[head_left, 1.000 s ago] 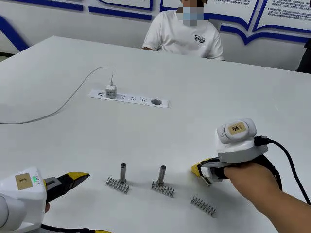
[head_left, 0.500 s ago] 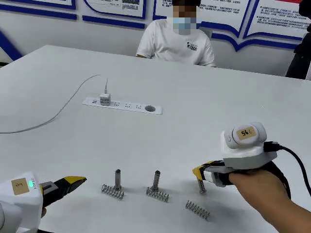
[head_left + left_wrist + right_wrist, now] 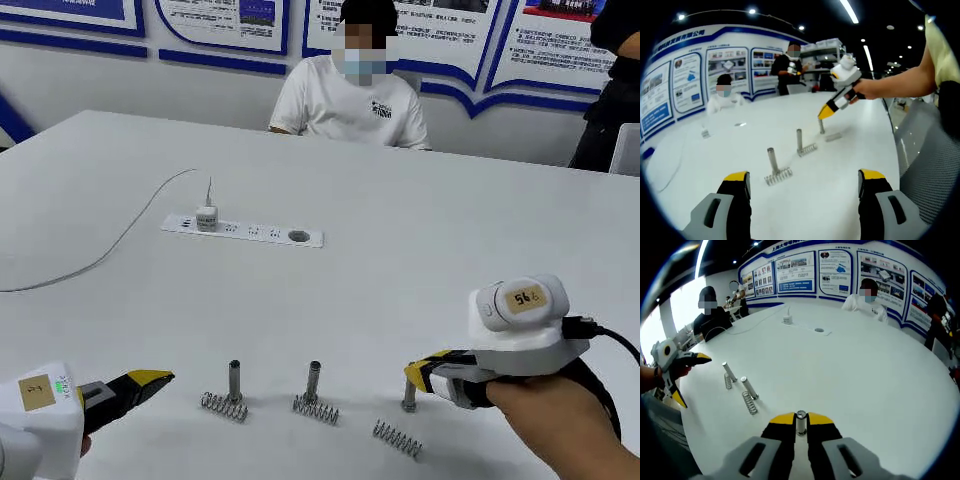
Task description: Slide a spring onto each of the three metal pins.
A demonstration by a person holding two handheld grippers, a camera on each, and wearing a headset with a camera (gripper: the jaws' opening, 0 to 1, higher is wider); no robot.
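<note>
A: How does the right gripper point(image 3: 801, 423) stand?

B: Its jaws are pinched narrow around the top of the right-hand pin point(image 3: 801, 415), which stands upright on the surface point(image 3: 420, 250). None of the three pins has a spring on it yet.

A: And the spring meant for that pin?

B: The right-hand spring point(image 3: 397, 438) lies flat just beside the pin's foot, on the side toward the person and a little to the left. Its long axis runs along the surface, while the pin points straight up. I judge it must be lifted and stood on end over the pin's tip before it can slide down.

A: Which gripper is nearer to it?

B: The right one by far, but it is busy with the pin. The left gripper point(image 3: 804, 175) hangs wide open with nothing between its jaws, well apart from that spring. Closest ahead of it are the left pin point(image 3: 772, 160) with the left spring point(image 3: 778, 176) at its foot. Beyond those are the middle pin point(image 3: 799, 141) and the middle spring point(image 3: 809, 148).

A: So what does the move turn on?

B: Probably on who fetches the flat spring. Either the right gripper lets go and dips toward the person, or the left one reaches across past two pins.
</note>
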